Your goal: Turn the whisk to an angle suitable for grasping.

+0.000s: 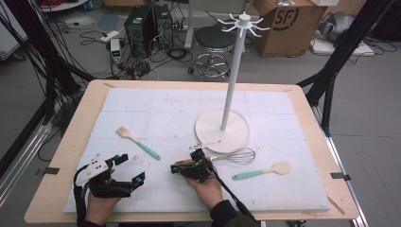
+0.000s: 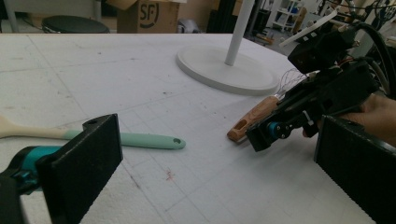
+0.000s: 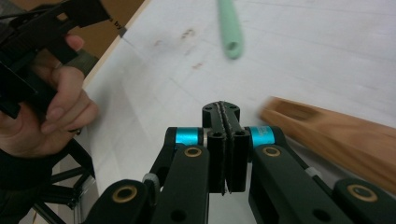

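From the high view I see my right tongs point(image 1: 189, 166) low on the worktop point(image 1: 302, 113), just beside the wooden handle of the whisk point(image 1: 236, 155). The whisk lies flat near the base of the white stand point(image 1: 222, 130), with its wire head pointing to the right. I judge this whisk to be light; the wires are springy and will bend if squeezed, so the stiff wooden handle is the better place to take it. My left tongs point(image 1: 126, 171) rest further left, near a spatula with a green handle point(image 1: 138, 142). A second spatula point(image 1: 262, 172) lies to the right of the whisk.

In the left gripper view, the two black pads of the left tongs point(image 2: 210, 163) stand wide apart with nothing between them. Beyond them the right tongs point(image 2: 261, 137) are beside the end of the whisk handle point(image 2: 250, 122); I cannot tell if they touch it. The handle seems smooth, maybe a little slippery.

In the right gripper view, the right tongs point(image 3: 226, 122) are fully closed, pad against pad, and they hold nothing. The wooden handle point(image 3: 336, 140) lies just to the right of them, blurred, not between the pads. I think the tongs must open before any grasp.
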